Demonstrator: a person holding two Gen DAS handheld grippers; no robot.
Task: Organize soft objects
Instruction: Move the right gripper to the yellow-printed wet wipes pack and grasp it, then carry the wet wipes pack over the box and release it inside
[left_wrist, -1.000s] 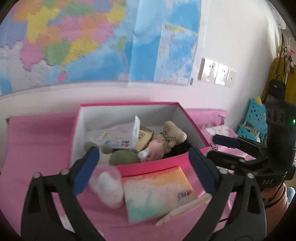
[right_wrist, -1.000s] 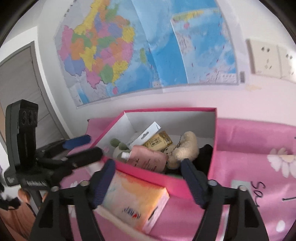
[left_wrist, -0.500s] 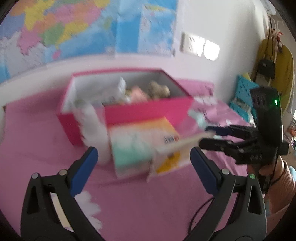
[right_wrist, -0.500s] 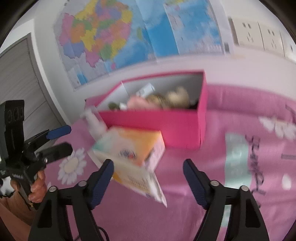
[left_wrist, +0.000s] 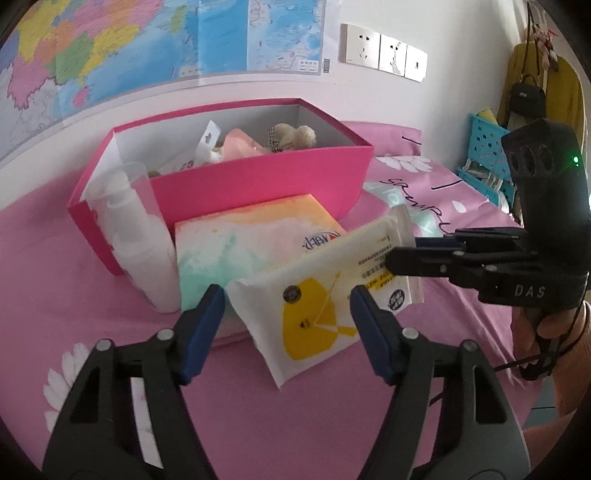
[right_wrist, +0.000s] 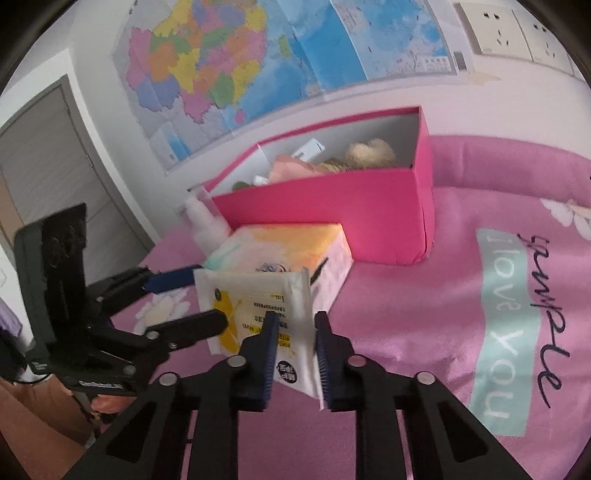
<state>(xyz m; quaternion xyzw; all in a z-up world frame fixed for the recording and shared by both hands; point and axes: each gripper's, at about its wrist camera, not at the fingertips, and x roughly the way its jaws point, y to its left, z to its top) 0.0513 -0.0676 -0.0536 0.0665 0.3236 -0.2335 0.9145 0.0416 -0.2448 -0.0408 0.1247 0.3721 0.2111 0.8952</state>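
Right wrist view: right gripper jaws closing on the wipes pack's sealed edge. Left gripper jaws closing around its other end, apparently not gripping. Step: pickup. Next: lift into box.

We saw the box on the bed, toys inside it, the tissue pack before it, the bottle left of that.

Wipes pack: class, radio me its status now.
Right hand-held gripper closing on wipes pack. Left hand-held gripper closing around its near end, pads not yet touching. Tissue pack lies before pink box.
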